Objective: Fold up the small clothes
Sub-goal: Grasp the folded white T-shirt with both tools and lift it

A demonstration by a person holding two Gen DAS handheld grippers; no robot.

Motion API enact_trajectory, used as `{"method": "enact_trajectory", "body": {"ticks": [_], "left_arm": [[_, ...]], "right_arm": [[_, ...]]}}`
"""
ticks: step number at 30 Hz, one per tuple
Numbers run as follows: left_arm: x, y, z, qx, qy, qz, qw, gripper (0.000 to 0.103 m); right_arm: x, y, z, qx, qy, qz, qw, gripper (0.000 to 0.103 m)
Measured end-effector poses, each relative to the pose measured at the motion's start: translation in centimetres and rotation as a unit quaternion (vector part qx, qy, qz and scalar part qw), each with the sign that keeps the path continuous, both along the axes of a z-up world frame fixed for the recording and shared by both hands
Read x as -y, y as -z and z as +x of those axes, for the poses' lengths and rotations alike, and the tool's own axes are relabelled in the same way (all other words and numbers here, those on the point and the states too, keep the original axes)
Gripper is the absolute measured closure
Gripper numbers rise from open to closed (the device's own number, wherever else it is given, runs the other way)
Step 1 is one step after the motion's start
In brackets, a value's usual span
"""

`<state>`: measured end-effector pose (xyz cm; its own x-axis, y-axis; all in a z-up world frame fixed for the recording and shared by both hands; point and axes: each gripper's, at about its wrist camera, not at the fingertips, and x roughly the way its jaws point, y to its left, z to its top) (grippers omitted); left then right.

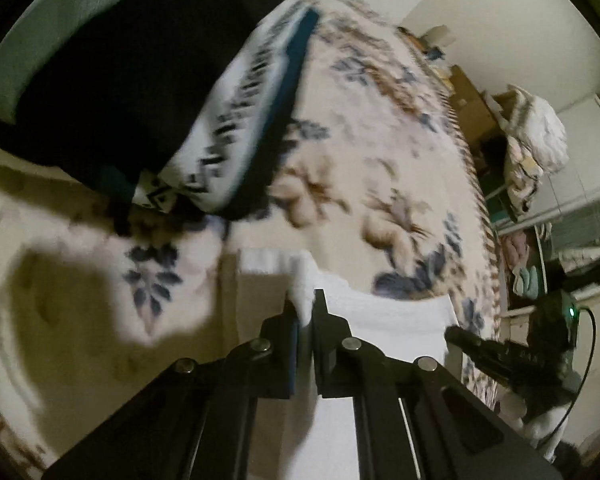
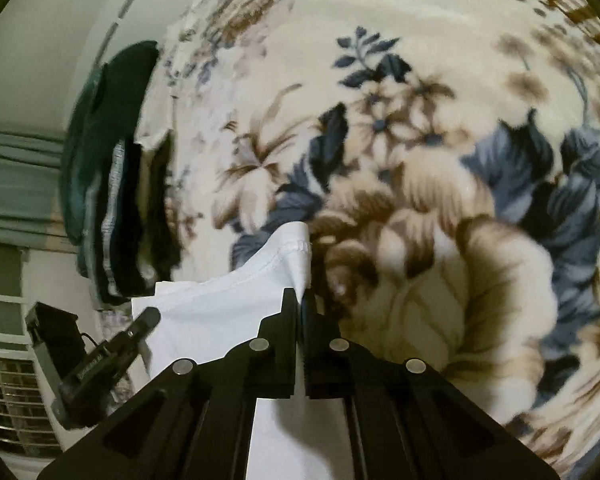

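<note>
A small white garment [image 1: 384,320] hangs stretched between my two grippers above a floral blanket [image 1: 380,152]. My left gripper [image 1: 305,304] is shut on one white corner. My right gripper [image 2: 300,300] is shut on the other hemmed corner [image 2: 292,248]. In the left wrist view the right gripper [image 1: 496,356] shows at lower right, holding the cloth's far end. In the right wrist view the left gripper [image 2: 100,364] shows at lower left. The garment's lower part is hidden under the grippers.
A stack of folded dark and patterned clothes [image 1: 148,92] lies on the blanket at upper left, seen edge-on in the right wrist view [image 2: 116,184]. Shelves with cloth items [image 1: 532,168] stand beyond the bed's right edge. A grille [image 2: 12,396] is at lower left.
</note>
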<state>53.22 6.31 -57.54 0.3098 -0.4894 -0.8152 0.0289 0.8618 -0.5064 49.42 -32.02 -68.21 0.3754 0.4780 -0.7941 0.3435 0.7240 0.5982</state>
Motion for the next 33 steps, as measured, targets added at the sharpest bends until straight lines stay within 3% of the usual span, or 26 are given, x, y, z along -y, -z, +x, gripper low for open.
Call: {"method": "enact_trajectory", "body": {"ticks": [3,6,9,10,11,14,18,22,26,29,30,31,32,33], "left_arm": [[-1.0,1.5,1.1,-0.03,-0.009,-0.013,0.9994,0.099],[-1.7,0.7,0.4,-0.048,0.001,-0.034,0.9983,0.095],[-3.2,-0.5,-2.3,-0.051,0.007,-0.059,0.9969,0.066],[-3.8,-0.7,-3.4,-0.051,0.002,-0.063,0.9967,0.048],[-4.4,-0.7,-4.8,-0.053,-0.005,-0.076,0.9957,0.038],[-5.3,1.3,-8.1,-0.091,-0.015,-0.132,0.9869,0.038],[-5.3,4.4,-9.7,-0.126,-0.04,-0.186,0.9736,0.038],[-4.4,6.4,-8.8,-0.138,-0.049,-0.228,0.9626,0.037],[-3.4,6.1,-7.8,-0.134,-0.038,-0.227,0.964,0.037],[-2.7,5.0,-7.7,-0.113,-0.033,-0.208,0.971,0.04],[-2.5,4.5,-7.7,-0.103,-0.029,-0.196,0.9747,0.046],[-2.2,4.0,-7.7,-0.094,-0.024,-0.178,0.9792,0.065],[-1.9,3.4,-7.8,-0.085,-0.018,-0.165,0.9824,0.076],[-1.8,2.8,-7.9,-0.078,-0.017,-0.157,0.9844,0.078]], "right_arm": [[-0.3,1.3,0.8,-0.024,-0.017,-0.012,0.999,0.101],[-0.2,1.9,0.9,-0.042,-0.033,0.008,0.999,0.097],[1.2,2.1,-0.2,-0.049,-0.032,0.073,0.996,0.059],[1.8,2.3,-0.9,-0.045,-0.03,0.102,0.993,0.045],[2.1,2.5,-1.5,-0.045,-0.031,0.121,0.991,0.04],[2.4,3.7,-3.7,-0.06,-0.046,0.177,0.981,0.034],[1.7,6.1,-5.7,-0.084,-0.066,0.221,0.969,0.034],[1.0,7.4,-5.6,-0.085,-0.072,0.256,0.96,0.034],[0.1,8.0,-4.6,-0.089,-0.077,0.275,0.954,0.033],[-1.2,7.9,-3.8,-0.093,-0.088,0.268,0.955,0.036],[-1.7,7.7,-3.5,-0.094,-0.093,0.256,0.958,0.04],[-2.1,7.4,-3.3,-0.091,-0.096,0.247,0.96,0.057],[-2.6,7.3,-3.1,-0.09,-0.1,0.239,0.962,0.073],[-2.9,6.9,-3.0,-0.089,-0.104,0.224,0.965,0.076]]}}
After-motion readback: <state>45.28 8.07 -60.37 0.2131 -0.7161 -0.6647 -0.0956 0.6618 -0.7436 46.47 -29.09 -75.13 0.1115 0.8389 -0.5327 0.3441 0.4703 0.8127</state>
